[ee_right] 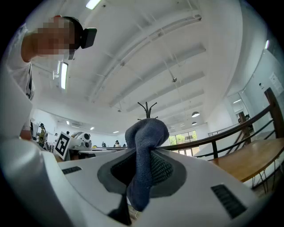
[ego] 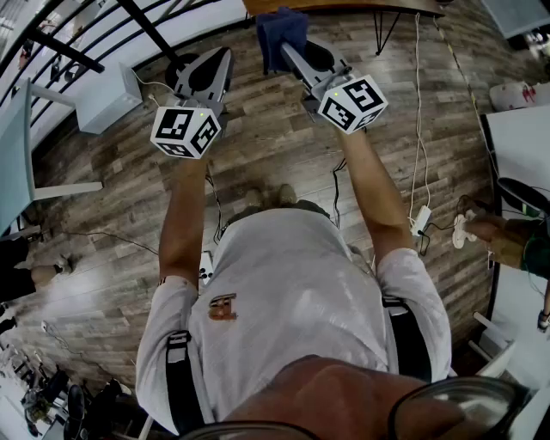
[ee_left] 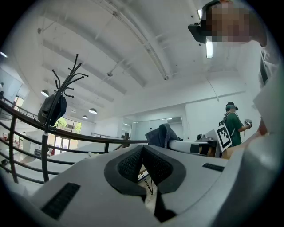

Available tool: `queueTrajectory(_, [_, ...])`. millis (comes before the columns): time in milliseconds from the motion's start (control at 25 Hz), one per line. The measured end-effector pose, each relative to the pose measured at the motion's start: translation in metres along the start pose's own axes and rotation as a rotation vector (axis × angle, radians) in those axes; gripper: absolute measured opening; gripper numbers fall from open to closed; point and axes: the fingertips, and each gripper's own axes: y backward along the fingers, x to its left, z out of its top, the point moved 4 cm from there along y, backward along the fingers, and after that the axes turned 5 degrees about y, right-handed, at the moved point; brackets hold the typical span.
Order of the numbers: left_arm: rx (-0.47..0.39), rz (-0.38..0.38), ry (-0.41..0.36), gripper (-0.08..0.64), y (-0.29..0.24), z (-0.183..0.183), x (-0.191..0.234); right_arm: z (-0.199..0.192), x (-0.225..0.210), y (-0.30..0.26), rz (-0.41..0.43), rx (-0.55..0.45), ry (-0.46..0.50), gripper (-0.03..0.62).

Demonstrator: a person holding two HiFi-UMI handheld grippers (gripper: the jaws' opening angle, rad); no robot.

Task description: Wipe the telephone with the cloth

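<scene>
Blue cloth (ee_right: 144, 150) sits nearest, bunched and pinched between the jaws of the right gripper (ego: 292, 53), with a fold hanging below them. No telephone shows in any view, so finding it comes first; the wooden table (ego: 344, 5) just ahead seems the likely place. The left gripper (ee_left: 143, 150) is closed on nothing and could steady the handset. Both point roughly level above the plank floor (ego: 258, 163). Wiping would go best with the cloth's loose bulge, not the jaw tips.
</scene>
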Motion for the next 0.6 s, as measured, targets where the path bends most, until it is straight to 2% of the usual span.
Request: queueTrajectory(600, [-0.01, 0.022, -0.01, 0.018, -0.053, 0.003, -0.012, 0.011, -0.048, 0.008, 0.016, -0.017, -0.02, 0.08])
